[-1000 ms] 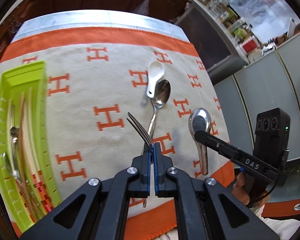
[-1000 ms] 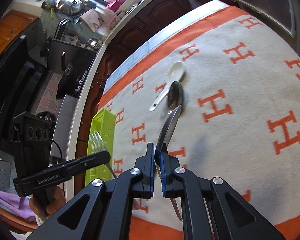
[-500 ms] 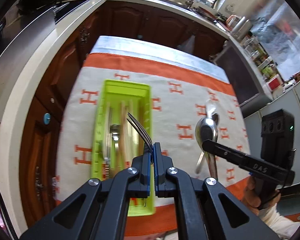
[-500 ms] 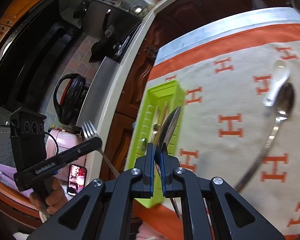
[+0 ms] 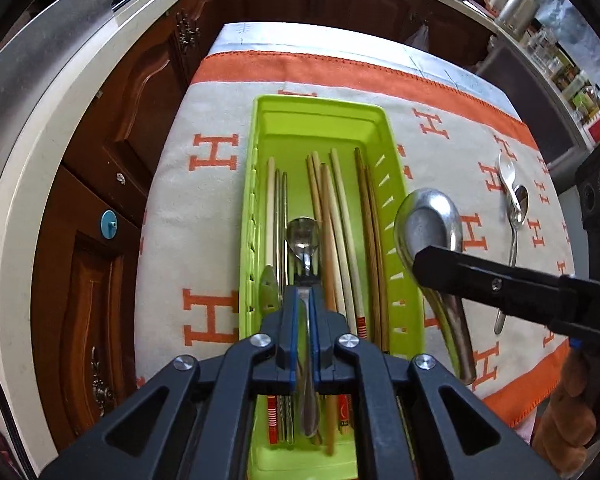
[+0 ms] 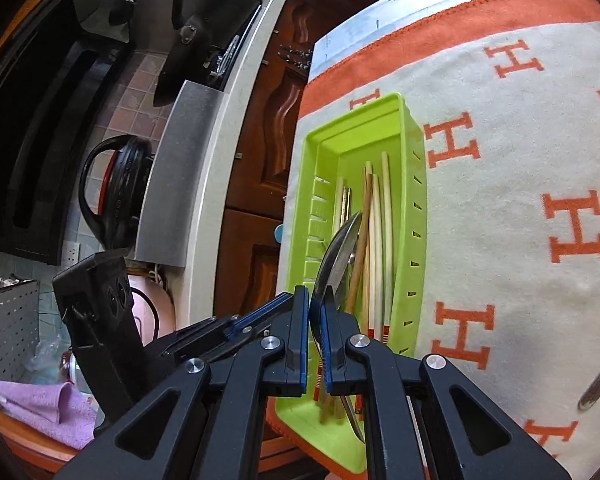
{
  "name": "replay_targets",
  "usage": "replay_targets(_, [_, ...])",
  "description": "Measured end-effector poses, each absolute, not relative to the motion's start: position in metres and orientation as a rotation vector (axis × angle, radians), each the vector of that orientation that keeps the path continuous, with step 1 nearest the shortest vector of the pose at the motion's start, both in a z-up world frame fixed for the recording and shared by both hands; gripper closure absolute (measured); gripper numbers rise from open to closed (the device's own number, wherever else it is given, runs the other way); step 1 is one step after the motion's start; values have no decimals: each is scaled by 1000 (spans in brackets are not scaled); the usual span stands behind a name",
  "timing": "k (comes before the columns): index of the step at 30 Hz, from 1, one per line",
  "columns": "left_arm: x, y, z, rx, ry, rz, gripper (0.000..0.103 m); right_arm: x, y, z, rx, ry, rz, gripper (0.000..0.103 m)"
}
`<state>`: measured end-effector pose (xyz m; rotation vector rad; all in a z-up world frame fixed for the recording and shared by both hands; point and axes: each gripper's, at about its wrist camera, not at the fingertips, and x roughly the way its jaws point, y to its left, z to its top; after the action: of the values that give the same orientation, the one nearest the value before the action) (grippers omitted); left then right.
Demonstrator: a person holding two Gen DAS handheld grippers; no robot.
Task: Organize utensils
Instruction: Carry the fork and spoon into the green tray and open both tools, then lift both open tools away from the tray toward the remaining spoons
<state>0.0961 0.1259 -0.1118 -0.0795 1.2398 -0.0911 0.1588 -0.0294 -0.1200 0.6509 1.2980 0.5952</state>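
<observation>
Trouble first: two tools crowded over one narrow lime-green slotted plastic tray [image 5: 320,108], with the right gripper [image 5: 424,268] hanging just beside the left gripper [image 5: 305,284] and every chance of a knock between fingers. Clamped tight in the right jaws: a broad steel soup spoon with a deep bowl and short handle [image 5: 424,220], pinched at the neck and poised over the tray's right wall. Bowl-heavy, so likely to swing in the pads. Likely too to clip that wall on the way down and tip out onto the cream cloth with orange H letters [image 5: 212,152], or to land crosswise on the sticks. On the left, jaws just been easing apart, leaving a narrow gap with a slim metal handle [image 5: 309,360] showing in it — impossible to say whether still pinched or already lying in the tray beneath. Worth watching for a snag there on lifting away. No shoving either, with the tray parked close to the table's near edge. Inside, one undivided trough: pale and brown wooden chopsticks [image 5: 340,216], some red-banded at the ends, a pair of thin steel chopsticks [image 5: 281,216], a small steel spoon [image 5: 303,232], plus a metal piece [image 5: 270,288] against the left wall, too hidden to name. Waiting out on the cloth, well apart from the tray — a white ceramic spoon [image 5: 507,168] touching a long-handled steel spoon [image 5: 518,208].
</observation>
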Motion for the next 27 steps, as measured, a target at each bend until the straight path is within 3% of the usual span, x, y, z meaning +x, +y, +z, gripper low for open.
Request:
replay_targets(4, [86,135,-101,-132,1182,-67,80,165,-21,-132,640,1317,558,97])
replay_targets(11, [65,156,-85,-223,1120,-14,75,177,-13,-152,616,1343,477,97])
replay_targets(15, [58,164,-86,-209,1115,39,62,178,-12,-155,598,1347,459,89])
replay_targets(18, [56,168,-89,-223,1121,46,61,176,-11,-152,597,1339,460,83])
replay_targets(27, [51,168,-91,-218,1121,66,58,159,-17,-125,528,1289,480,83])
